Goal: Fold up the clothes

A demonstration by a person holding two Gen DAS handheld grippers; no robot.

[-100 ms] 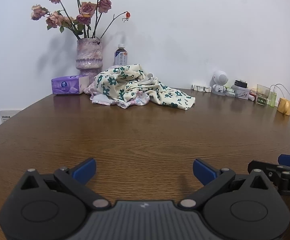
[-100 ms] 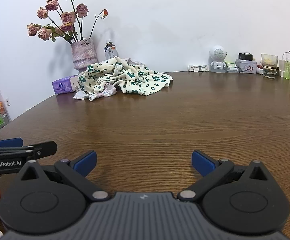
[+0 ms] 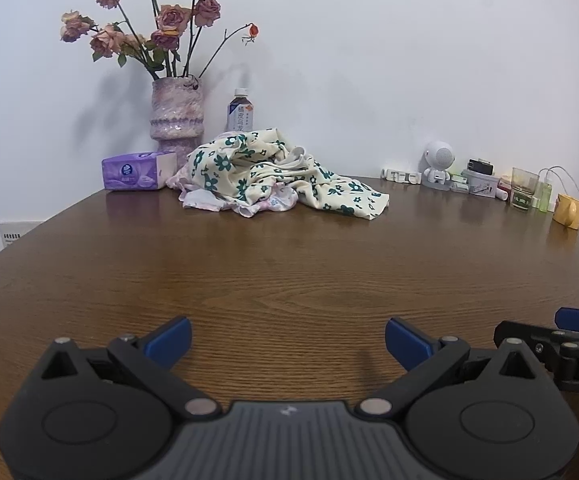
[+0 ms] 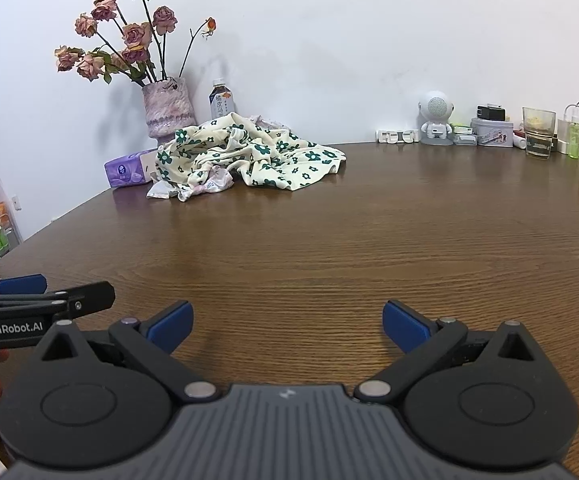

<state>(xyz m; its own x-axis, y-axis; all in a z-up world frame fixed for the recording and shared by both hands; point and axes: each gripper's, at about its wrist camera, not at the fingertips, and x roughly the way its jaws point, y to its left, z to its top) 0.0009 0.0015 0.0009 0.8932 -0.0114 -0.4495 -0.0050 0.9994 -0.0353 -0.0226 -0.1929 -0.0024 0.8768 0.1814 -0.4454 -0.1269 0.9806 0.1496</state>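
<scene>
nothing changed since a moment ago: left gripper [image 3: 287, 338] and right gripper [image 4: 285, 322] spread wide, empty, well short of floral clothes pile [image 3: 273, 174] beside vase [image 3: 176, 114]; folding unstarted.

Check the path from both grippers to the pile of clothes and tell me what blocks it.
Nothing visible does. Only bare wooden table lies between the open left gripper, the open right gripper and the floral clothes pile.
</scene>
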